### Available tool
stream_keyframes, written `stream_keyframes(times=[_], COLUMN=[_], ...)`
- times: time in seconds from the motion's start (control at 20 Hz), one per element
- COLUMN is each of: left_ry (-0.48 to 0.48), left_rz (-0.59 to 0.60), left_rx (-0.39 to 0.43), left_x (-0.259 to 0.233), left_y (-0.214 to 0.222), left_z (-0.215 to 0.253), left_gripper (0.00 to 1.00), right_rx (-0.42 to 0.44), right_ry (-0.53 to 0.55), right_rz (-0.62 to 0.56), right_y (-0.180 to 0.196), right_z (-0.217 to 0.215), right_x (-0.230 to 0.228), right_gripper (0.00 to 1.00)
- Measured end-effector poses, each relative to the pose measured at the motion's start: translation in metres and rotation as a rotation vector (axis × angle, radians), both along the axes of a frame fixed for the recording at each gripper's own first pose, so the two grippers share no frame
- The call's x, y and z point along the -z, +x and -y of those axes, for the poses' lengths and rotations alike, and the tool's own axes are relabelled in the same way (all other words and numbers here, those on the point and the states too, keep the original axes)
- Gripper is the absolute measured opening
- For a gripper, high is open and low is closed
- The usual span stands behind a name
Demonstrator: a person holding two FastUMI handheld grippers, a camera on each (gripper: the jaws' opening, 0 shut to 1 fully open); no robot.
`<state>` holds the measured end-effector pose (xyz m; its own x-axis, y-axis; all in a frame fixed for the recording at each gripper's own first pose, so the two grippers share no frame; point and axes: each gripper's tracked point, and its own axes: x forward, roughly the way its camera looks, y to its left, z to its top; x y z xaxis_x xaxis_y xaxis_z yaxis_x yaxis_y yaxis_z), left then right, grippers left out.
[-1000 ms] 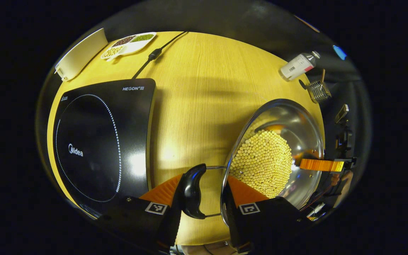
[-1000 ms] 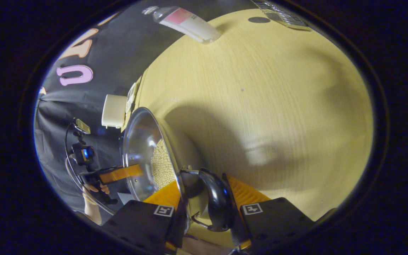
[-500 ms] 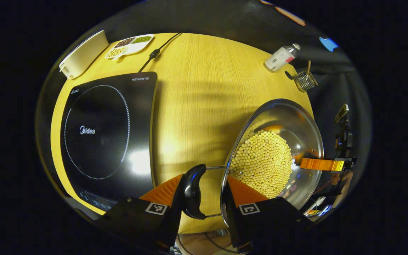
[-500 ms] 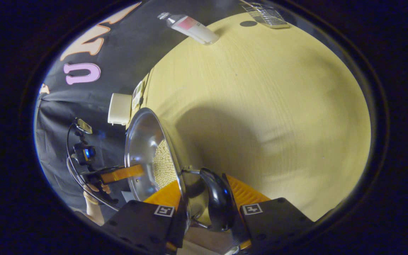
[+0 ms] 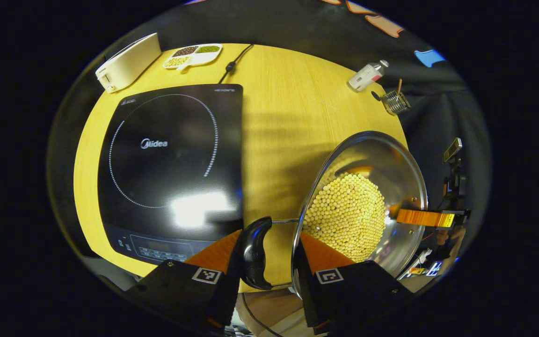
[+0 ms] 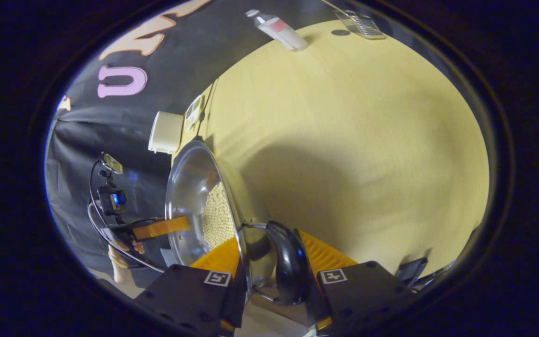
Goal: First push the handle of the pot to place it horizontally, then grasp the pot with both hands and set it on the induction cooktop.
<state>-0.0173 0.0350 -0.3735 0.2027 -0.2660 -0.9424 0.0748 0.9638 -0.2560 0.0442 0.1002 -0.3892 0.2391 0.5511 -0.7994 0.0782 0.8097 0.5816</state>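
A steel pot point(image 5: 391, 159) holding yellow beans point(image 5: 349, 215) hangs above the wooden table point(image 5: 279, 117). My left gripper point(image 5: 267, 252) is shut on the pot's black side handle point(image 5: 253, 252), one finger on each side of it. In the right gripper view the pot point(image 6: 190, 187) is at lower left, and my right gripper point(image 6: 272, 262) is shut on the opposite black handle point(image 6: 288, 267). The black induction cooktop point(image 5: 171, 164) lies flat on the table, left of the pot. Across the pot, each view also catches the other gripper point(image 5: 426, 217) point(image 6: 157, 228).
At the table's far edge stand a white box point(image 5: 127, 63), a divided dish of beans point(image 5: 192, 54) and the cooktop's cord point(image 5: 232, 65). A bottle point(image 5: 367, 75) and a small wire basket point(image 5: 396, 100) sit at the far right. A hand point(image 6: 120, 262) holds the left gripper.
Both grippers have carried the pot upward and toward the cooktop; the table looks farther off, and the cooktop has slid right, closer to the pot. Both grips are unchanged.
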Motion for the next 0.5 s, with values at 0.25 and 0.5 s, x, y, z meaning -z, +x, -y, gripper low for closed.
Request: stream_keyframes(times=[0.25,0.5], left_ry=[-0.016,0.001], left_rz=[0.051,0.096], left_rx=[0.043,0.062], left_x=[-0.012,-0.017], left_y=[0.002,0.012], left_z=[-0.068,-0.149], left_gripper=[0.61,0.59], right_rx=[0.043,0.072], right_ry=[-0.010,0.001], right_rz=[0.032,0.031], right_y=[-0.017,-0.020], right_z=[-0.068,-0.148], right_x=[-0.012,-0.009], right_gripper=[0.45,0.46])
